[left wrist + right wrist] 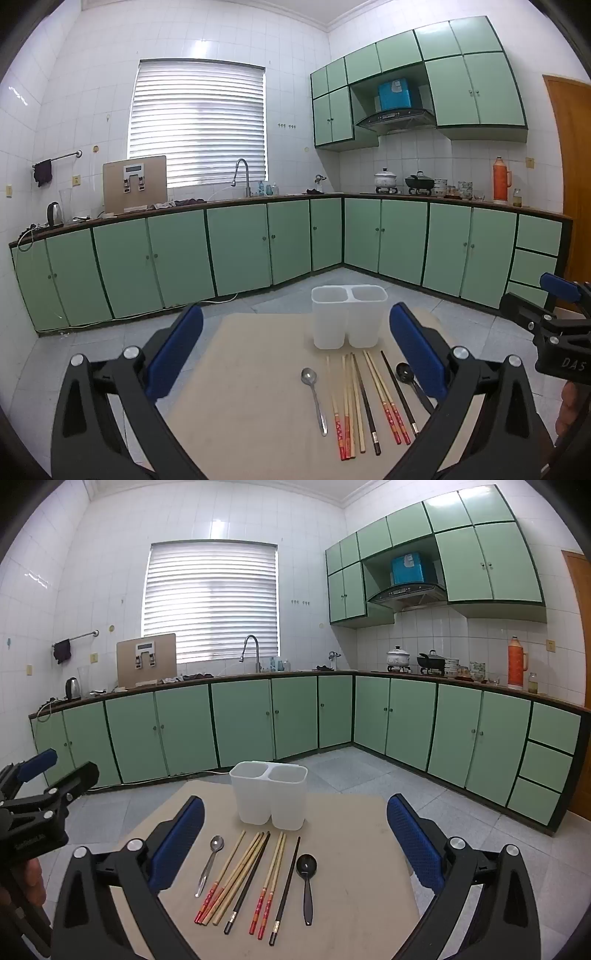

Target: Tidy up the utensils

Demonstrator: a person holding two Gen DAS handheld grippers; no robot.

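A white two-compartment utensil holder (349,316) (269,794) stands empty at the far side of a small beige table (240,387) (351,878). In front of it lie a metal spoon (314,398) (209,864), several chopsticks (365,402) (251,878), some with red ends and some black, and a black spoon (412,380) (306,882). My left gripper (295,347) hovers open above the table, nothing between its blue pads. My right gripper (295,830) is likewise open and empty over the utensils. Each gripper shows at the edge of the other's view.
Green base cabinets (240,243) (240,720) line the walls under a dark counter with a faucet (243,177), kettle (54,214), pots (399,659) and an orange thermos (517,662). Grey tiled floor surrounds the table. A person's hand (570,410) holds the right gripper.
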